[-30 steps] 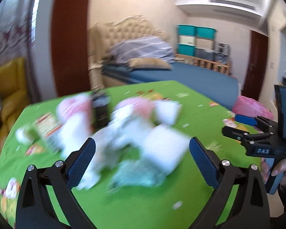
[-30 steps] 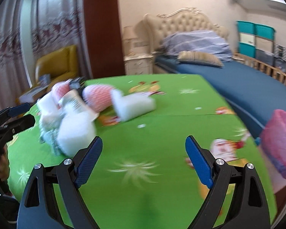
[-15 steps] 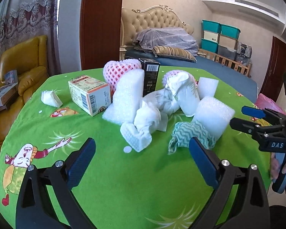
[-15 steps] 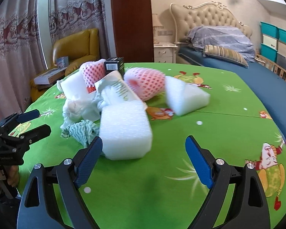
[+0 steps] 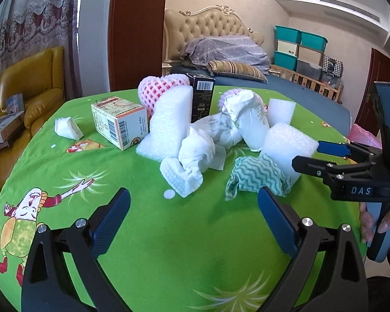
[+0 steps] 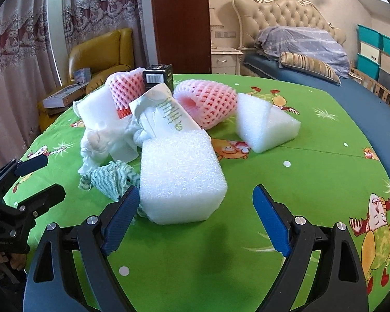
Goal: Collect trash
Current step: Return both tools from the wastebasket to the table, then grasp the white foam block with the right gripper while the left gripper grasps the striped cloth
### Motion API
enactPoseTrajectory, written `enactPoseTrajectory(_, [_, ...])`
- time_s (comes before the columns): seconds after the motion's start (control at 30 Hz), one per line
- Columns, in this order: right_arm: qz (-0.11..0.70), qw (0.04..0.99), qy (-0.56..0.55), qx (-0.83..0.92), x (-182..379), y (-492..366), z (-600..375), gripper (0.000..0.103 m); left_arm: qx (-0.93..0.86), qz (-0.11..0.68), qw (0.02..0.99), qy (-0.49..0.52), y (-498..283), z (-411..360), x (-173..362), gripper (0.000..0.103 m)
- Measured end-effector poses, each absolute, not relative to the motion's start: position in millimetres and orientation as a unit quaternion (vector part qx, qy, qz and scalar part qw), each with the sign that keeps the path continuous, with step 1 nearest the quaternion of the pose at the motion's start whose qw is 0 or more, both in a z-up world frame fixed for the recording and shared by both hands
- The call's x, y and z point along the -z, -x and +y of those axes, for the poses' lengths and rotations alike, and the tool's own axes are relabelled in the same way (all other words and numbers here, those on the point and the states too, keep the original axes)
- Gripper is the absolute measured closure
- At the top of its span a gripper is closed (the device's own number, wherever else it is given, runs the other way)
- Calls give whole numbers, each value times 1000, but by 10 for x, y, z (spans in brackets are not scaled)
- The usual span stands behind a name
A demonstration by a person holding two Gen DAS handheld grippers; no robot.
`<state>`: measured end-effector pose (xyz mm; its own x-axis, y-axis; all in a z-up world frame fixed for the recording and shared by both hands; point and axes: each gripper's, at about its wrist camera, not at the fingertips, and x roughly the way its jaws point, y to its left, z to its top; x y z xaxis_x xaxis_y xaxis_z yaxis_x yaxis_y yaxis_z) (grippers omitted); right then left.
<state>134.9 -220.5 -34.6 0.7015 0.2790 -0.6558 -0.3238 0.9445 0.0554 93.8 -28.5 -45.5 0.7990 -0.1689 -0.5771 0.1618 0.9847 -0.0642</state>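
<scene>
A pile of trash sits on the green tablecloth (image 5: 148,234): white foam blocks (image 5: 169,124) (image 6: 180,176), pink foam nets (image 5: 156,88) (image 6: 208,101), crumpled white paper (image 5: 202,148), a green-striped rag (image 5: 257,179) (image 6: 111,176), a printed carton (image 5: 119,122), a black box (image 5: 201,96) and a tissue (image 5: 66,128). My left gripper (image 5: 195,223) is open and empty, just short of the pile. My right gripper (image 6: 197,221) is open and empty, its left finger beside the big foam block. It also shows at the right of the left wrist view (image 5: 322,156).
A pink bag (image 5: 362,136) lies past the table's right edge. A yellow armchair (image 5: 28,96) with boxes stands to the left. A bed (image 6: 312,59) and stacked teal bins (image 5: 299,49) are behind the table.
Both grippers swung toward the pile and steadied; the blur is gone. The pile now sits closer and centred in both views. Both grippers stayed open.
</scene>
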Motion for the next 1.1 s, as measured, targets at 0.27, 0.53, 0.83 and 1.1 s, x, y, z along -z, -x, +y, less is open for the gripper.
enactPoseTrajectory(0.27, [362,915,31,-173,344,-1448,-2155,35,85,307,948,-2,-926,-355,491,8])
enactPoseTrajectory(0.53, [319,934,8,-160,254,-1281,-2359,43,117,307,945,-16,-1032,-609,389,8])
enactPoseTrajectory(0.83, [306,941,-31,-141,201,-1167,-2748,43,149,360,920,-32,-1391,-1058,493,16])
enactPoseTrajectory(1.1, [300,943,-31,-142,205,-1127,-2809,43,154,412,896,-55,-1605,-1318,651,43])
